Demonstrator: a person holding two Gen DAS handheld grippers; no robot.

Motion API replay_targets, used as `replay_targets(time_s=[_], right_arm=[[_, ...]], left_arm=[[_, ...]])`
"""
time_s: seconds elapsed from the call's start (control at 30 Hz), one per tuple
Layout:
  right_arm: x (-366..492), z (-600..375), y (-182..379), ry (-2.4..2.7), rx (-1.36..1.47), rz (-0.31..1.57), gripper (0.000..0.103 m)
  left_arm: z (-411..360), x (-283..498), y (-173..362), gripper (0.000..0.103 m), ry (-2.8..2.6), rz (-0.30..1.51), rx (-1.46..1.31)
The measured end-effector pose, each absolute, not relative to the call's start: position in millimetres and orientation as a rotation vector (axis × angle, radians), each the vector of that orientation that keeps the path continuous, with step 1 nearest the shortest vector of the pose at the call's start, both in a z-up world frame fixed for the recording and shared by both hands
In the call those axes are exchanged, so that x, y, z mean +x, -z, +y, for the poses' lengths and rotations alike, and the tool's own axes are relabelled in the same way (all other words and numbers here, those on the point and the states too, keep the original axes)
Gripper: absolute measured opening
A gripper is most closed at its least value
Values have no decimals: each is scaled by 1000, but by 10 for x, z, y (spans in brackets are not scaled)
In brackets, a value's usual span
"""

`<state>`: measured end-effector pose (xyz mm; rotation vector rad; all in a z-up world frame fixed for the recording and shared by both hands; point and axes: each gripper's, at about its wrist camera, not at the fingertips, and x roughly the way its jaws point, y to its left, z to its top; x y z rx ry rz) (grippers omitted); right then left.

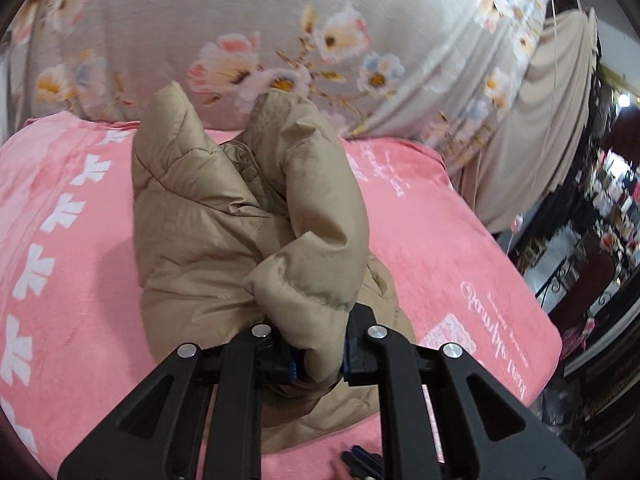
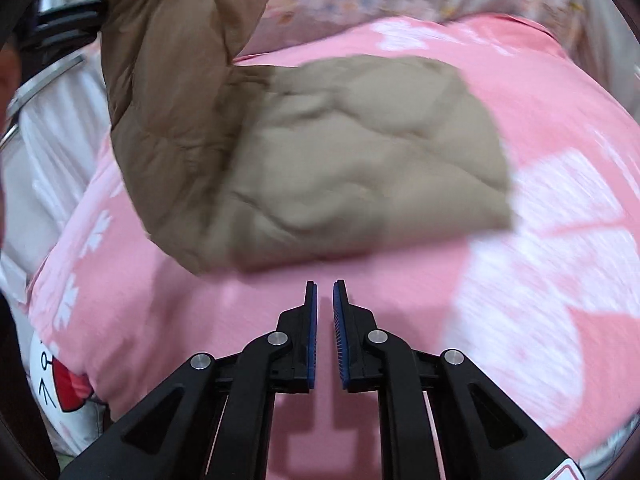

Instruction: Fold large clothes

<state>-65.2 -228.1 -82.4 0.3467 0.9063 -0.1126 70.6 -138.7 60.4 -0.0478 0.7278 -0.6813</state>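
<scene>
My left gripper, clamped on the tan jacket, lifts one part off the pink blanket; my right gripper, nearly together, holds nothing; the fold is unfinished.

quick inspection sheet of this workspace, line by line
surface: pink blanket with white print, covering the bed
job's things: tan puffer jacket, one part lifted, the rest lying on the blanket
clutter: nothing seen on the blanket
grippers: left gripper shut on a jacket fold; right gripper nearly shut, holding nothing, short of the jacket
cables: thin cord hanging at right
surroundings: floral bedding behind, beige curtain, dark cluttered room at right
</scene>
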Motion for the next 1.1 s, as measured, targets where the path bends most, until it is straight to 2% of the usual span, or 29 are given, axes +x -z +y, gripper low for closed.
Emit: replay_targets(time_s=[0.33, 0.47, 0.5, 0.57, 0.6, 0.63, 0.67, 0.73, 0.93, 1.1], right_arm=[[-1116, -3035, 703, 319, 423, 879, 12], [-1137, -3266, 501, 348, 464, 813, 13], [-1091, -3310, 420, 339, 472, 796, 13], [-1015, -3386, 201, 308, 491, 749, 15], [-971, -3400, 97, 289, 497, 722, 16], [-936, -3420, -5, 268, 506, 695, 22], [-859, -3423, -126, 242, 518, 666, 37], [-686, -3452, -288, 183, 543, 622, 55], [125, -3321, -525, 25, 631, 612, 57], [801, -3371, -473, 58, 722, 667, 57]], left_arm=[[-2457, 478, 442, 13, 704, 923, 184], [-2535, 314, 533, 15, 701, 916, 249], [-2500, 294, 507, 18, 712, 915, 245], [-2330, 225, 351, 37, 761, 902, 192], [-2227, 190, 273, 43, 777, 890, 167], [-2085, 147, 152, 54, 789, 871, 132], [-1941, 107, 17, 66, 805, 849, 94], [-1669, 74, -215, 82, 805, 802, 25], [-808, 460, -631, 83, 511, 682, -43], [-255, 1015, -664, 82, 298, 705, -114]])
